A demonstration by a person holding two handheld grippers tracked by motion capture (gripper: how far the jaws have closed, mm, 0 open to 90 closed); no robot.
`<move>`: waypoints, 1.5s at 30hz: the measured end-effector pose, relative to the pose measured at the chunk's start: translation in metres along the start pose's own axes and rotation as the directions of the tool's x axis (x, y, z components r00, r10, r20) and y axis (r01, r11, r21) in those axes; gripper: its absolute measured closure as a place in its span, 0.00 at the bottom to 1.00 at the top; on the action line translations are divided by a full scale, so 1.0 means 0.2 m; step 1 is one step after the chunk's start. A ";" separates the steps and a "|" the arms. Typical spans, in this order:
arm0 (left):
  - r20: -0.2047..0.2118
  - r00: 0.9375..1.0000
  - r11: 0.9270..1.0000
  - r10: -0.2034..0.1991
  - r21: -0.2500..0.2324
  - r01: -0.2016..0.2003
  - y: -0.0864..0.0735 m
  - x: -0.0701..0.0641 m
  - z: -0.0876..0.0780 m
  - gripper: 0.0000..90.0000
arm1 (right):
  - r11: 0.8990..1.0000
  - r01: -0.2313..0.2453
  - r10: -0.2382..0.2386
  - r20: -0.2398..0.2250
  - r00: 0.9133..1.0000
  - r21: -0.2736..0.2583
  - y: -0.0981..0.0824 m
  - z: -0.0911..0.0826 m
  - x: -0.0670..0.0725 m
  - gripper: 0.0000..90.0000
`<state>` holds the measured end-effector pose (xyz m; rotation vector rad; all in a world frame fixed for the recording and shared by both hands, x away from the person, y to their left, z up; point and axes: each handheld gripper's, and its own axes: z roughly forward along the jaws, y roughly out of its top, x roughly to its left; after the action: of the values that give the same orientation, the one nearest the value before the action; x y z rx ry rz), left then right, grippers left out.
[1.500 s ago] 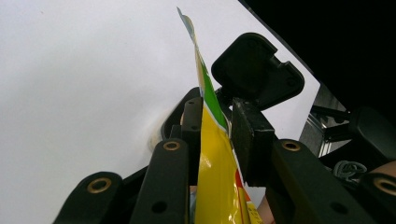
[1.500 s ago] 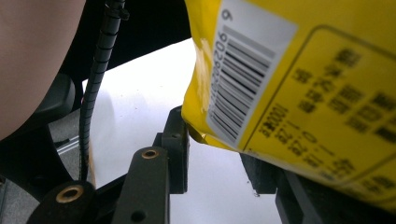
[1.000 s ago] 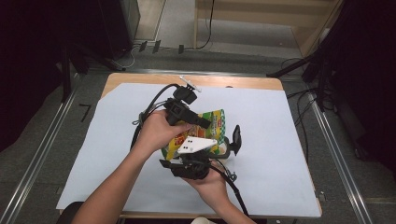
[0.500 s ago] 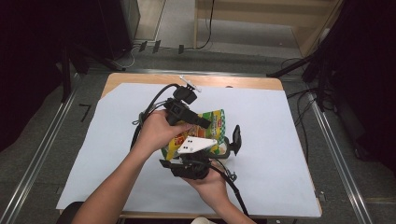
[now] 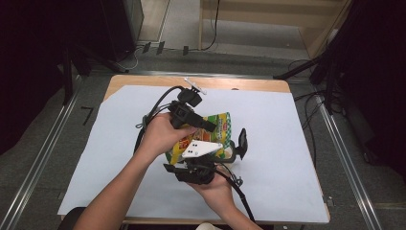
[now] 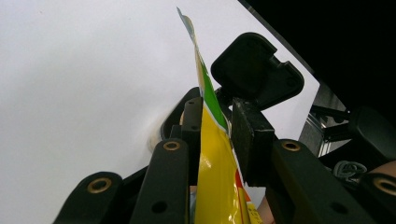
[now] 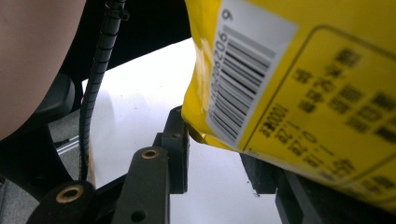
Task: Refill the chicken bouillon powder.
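Note:
A yellow and green snack bag (image 5: 221, 125) is held up over the middle of the white sheet (image 5: 292, 158). My left gripper (image 5: 210, 127) comes in from the upper left and is shut on the bag's thin edge (image 6: 210, 140), which stands upright between its pads (image 6: 192, 126). My right gripper (image 5: 206, 154), with its grey plate on top, sits just below the bag. In the right gripper view the bag's back with a barcode (image 7: 247, 79) hangs over the right gripper (image 7: 217, 163). White sheet shows between its pads, and the bag hides the right jaw's tip.
The sheet covers a wooden table (image 5: 268, 85). A small white stick (image 5: 194, 86) lies at the far edge. The left gripper's black cable (image 5: 153, 114) loops over the sheet's left half. Metal rails (image 5: 38, 158) run along the floor on both sides.

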<state>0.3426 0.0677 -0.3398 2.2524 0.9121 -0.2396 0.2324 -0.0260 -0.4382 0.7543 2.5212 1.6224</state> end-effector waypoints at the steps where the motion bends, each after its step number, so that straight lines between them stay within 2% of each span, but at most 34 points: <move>1: 0.001 1.000 1.000 0.000 0.000 0.000 0.00 0.00 0.00 0.84 | 1.000 -0.002 0.002 -0.001 1.000 -0.001 0.00 0.00 0.00 0.74; 12: -0.007 1.000 1.000 0.011 0.005 -0.011 0.00 -0.02 0.00 0.84 | 1.000 -0.007 0.007 0.001 1.000 -0.005 0.00 0.00 0.00 0.74; 23: 0.009 1.000 1.000 -0.017 0.020 0.017 0.01 0.00 0.02 0.84 | 1.000 -0.019 0.019 -0.005 1.000 -0.003 0.00 -0.01 0.01 0.74; 30: 0.017 1.000 0.999 -0.025 0.026 0.024 0.02 0.01 0.03 0.84 | 1.000 -0.019 0.019 0.009 1.000 -0.003 -0.01 -0.02 0.00 0.74; 45: 0.017 1.000 1.000 -0.013 0.027 0.013 0.03 0.00 0.03 0.84 | 1.000 -0.017 0.017 0.015 1.000 -0.004 -0.01 -0.02 0.00 0.74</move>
<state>0.3467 0.0602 -0.3418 2.2662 0.9197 -0.2786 0.2305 -0.0307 -0.4378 0.7874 2.5075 1.6195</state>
